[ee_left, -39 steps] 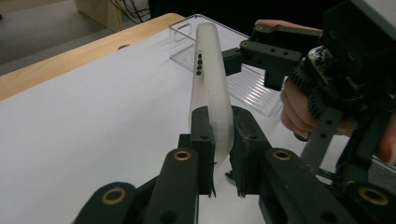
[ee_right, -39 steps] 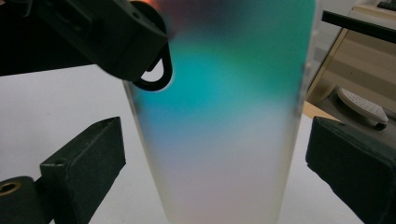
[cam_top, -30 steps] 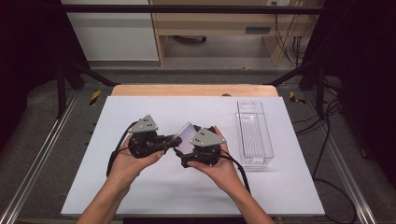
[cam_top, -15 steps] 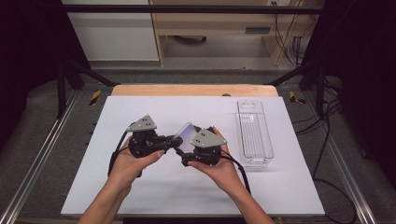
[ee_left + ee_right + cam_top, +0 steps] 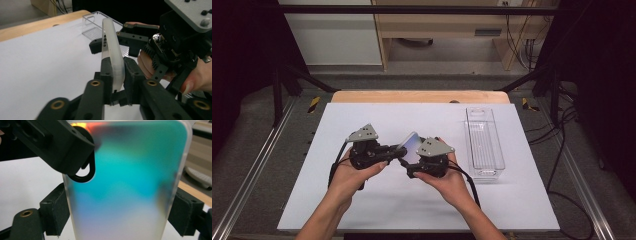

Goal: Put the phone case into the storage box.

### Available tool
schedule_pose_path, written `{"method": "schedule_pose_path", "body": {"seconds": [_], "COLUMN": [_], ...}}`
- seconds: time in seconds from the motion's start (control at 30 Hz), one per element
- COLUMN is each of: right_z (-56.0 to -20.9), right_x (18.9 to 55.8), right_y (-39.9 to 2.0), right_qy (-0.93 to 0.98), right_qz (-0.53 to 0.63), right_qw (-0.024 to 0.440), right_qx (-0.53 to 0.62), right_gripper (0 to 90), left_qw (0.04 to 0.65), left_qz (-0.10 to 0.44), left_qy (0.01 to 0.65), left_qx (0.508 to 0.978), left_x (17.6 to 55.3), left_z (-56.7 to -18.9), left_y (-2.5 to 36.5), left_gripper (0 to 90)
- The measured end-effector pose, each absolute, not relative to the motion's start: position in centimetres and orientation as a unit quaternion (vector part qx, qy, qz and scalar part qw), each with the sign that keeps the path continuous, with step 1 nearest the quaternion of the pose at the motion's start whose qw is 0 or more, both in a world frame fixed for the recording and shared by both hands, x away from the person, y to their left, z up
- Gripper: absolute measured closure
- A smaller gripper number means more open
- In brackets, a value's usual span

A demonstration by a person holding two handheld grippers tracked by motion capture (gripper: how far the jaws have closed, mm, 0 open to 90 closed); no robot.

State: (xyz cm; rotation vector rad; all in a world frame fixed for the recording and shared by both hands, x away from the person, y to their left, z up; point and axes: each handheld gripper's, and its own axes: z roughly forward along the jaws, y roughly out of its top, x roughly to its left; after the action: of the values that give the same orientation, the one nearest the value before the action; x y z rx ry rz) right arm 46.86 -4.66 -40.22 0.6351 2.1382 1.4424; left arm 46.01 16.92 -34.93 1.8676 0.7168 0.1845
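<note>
A frosted, translucent phone case (image 5: 412, 141) with a teal and pink sheen is held above the white table between both grippers. My left gripper (image 5: 401, 151) comes in from the left. In the left gripper view its pads (image 5: 116, 72) sit on both faces of the case (image 5: 112, 50), and its jaws have just been opening a little. My right gripper (image 5: 411, 159) spans the width of the case (image 5: 130, 182), one pad on each long edge (image 5: 120, 212). Its jaws have just been closing on it. The left gripper's fingers (image 5: 65, 150) cover the case's upper left corner there.
A clear plastic bin (image 5: 484, 142) lies lengthwise on the right of the white sheet (image 5: 362, 115), also seen behind the case (image 5: 95, 25). A wooden strip (image 5: 419, 96) edges the table's far side. Metal rails run along both sides.
</note>
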Motion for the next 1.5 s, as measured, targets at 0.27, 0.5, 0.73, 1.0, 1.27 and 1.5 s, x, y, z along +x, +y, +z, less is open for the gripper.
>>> {"method": "schedule_pose_path", "body": {"seconds": [0.27,0.5,0.73,1.0,1.27,1.5], "right_z": [-39.7,-38.9,-37.4,-35.1,-33.2,-32.7], "right_x": [48.0,49.4,51.5,54.8,58.0,60.2], "right_y": [-6.5,-8.1,-9.5,-11.1,-12.7,-15.0], "right_qy": [0.769,0.76,0.747,0.731,0.691,0.665], "right_qz": [0.529,0.523,0.512,0.509,0.51,0.5], "right_qw": [0.228,0.195,0.178,0.194,0.214,0.235], "right_qx": [0.279,0.333,0.385,0.412,0.465,0.503], "right_gripper": [17.5,17.6,17.5,17.5,17.5,17.5], "left_qw": [0.546,0.553,0.557,0.543,0.538,0.543], "left_qz": [0.182,0.249,0.28,0.314,0.318,0.311], "left_qy": [0.31,0.339,0.378,0.379,0.39,0.412], "left_qx": [0.757,0.719,0.685,0.681,0.677,0.662], "left_x": [44.8,43.9,43.6,42.9,43.0,43.0], "left_z": [-35.0,-37.0,-39.7,-42.4,-43.6,-44.4], "left_y": [19.0,20.5,22.3,23.5,25.1,26.3], "left_gripper": [32.9,13.7,7.3,3.8,3.8,3.8]}}
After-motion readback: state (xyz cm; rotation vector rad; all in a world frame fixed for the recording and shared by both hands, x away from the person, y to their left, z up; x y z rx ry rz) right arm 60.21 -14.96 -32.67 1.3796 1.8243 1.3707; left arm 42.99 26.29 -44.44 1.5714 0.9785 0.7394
